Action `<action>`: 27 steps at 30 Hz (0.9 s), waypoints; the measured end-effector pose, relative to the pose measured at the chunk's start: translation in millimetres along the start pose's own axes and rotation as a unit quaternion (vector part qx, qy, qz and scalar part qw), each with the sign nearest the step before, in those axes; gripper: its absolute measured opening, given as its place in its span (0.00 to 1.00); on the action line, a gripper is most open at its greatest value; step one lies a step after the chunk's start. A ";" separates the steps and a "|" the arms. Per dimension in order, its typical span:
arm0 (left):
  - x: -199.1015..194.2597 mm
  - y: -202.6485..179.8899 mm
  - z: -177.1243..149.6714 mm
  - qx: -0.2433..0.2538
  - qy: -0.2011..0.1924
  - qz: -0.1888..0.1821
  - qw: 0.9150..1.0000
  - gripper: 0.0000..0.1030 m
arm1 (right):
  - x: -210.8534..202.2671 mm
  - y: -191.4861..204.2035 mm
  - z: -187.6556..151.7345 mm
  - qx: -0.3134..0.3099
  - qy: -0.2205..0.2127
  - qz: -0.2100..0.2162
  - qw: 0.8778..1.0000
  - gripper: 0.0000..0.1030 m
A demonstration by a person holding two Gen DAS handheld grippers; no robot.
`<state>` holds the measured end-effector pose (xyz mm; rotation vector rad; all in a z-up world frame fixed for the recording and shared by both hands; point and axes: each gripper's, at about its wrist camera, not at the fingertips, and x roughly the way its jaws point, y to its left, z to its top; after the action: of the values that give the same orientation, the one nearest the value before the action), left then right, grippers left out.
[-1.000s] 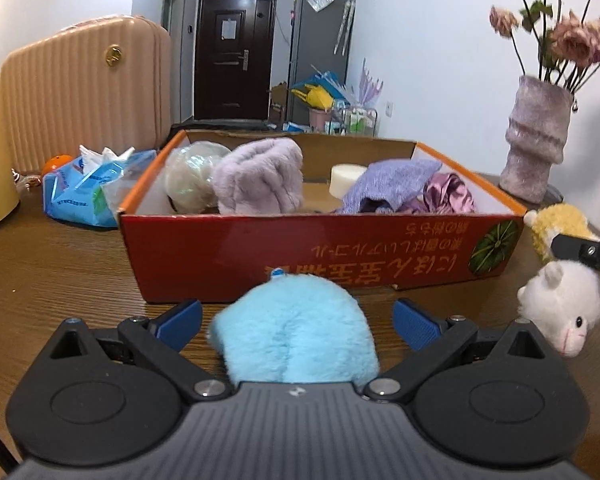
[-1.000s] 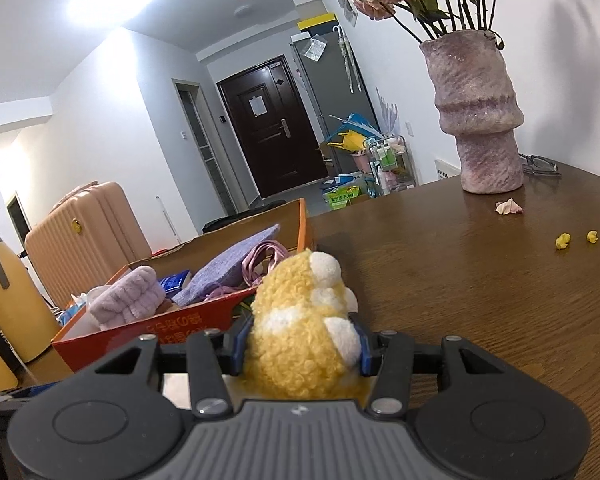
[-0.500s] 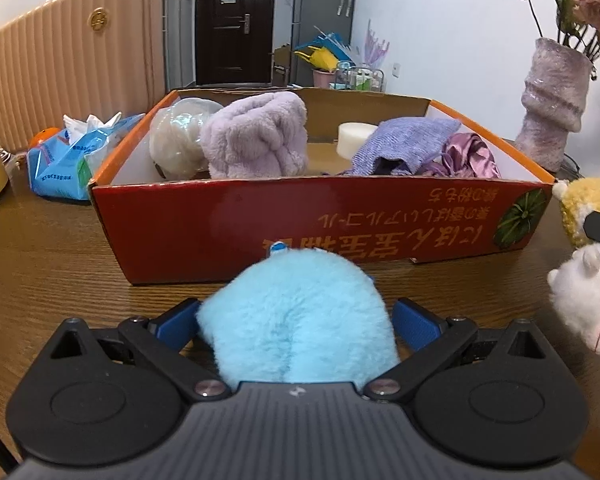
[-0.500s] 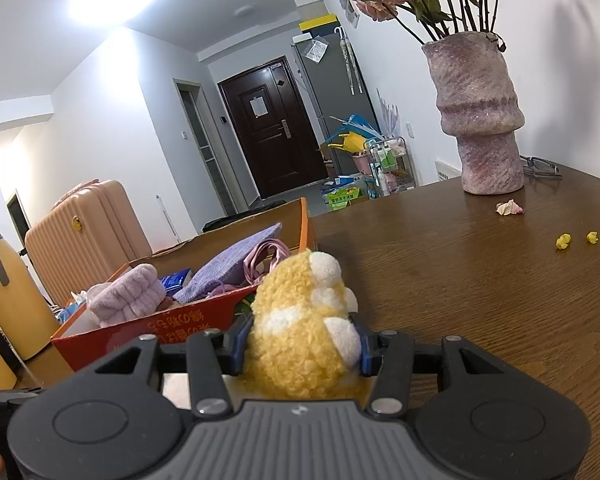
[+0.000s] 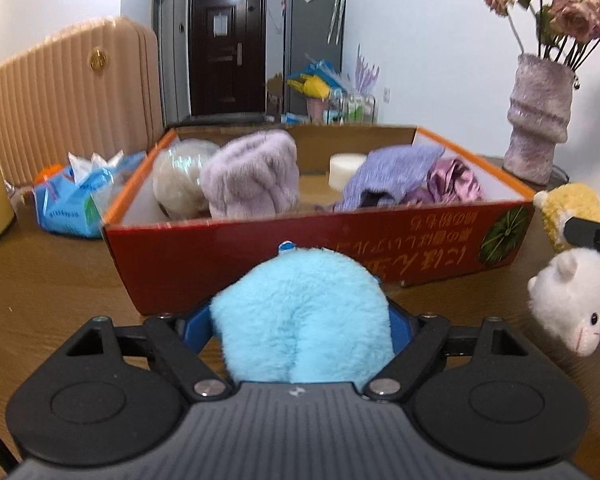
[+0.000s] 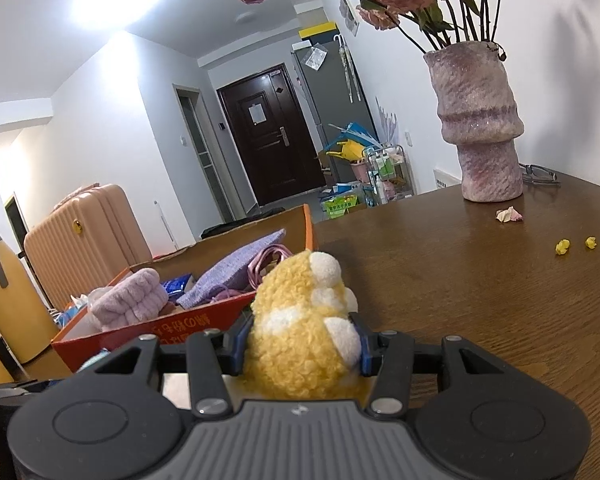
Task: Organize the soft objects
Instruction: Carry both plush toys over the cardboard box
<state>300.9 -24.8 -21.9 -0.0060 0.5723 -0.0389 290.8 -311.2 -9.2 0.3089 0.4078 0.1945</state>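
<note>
The fluffy sky-blue plush ball (image 5: 302, 316), on the wooden table (image 5: 40, 288) against the near wall of the red cardboard box (image 5: 380, 240), was now being pinched by the closing left gripper (image 5: 300, 326), earlier spread wide, while the right gripper (image 6: 302, 346) kept squeezing the curly yellow plush toy (image 6: 304, 332), so both looked ready for boxing.
</note>
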 end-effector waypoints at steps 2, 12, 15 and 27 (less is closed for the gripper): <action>-7.5 -0.6 1.9 0.001 -0.018 0.000 1.000 0.81 | -1.1 1.7 -0.6 0.003 -0.004 0.001 1.000 0.47; -35.6 4.4 14.2 -0.021 -0.077 -0.018 0.997 0.81 | -3.8 21.3 -0.7 0.019 -0.034 0.010 0.999 0.47; -43.7 7.1 18.2 -0.030 -0.095 -0.020 0.995 0.81 | -5.0 28.5 0.1 0.021 -0.046 0.014 0.999 0.47; -56.9 17.4 37.1 -0.049 -0.152 0.000 0.987 0.82 | -0.9 56.2 5.3 0.020 -0.093 0.021 0.995 0.47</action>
<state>273.8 -5.4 39.7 -0.1053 0.2684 -0.0087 285.3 -260.3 14.4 0.3716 0.2209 0.1978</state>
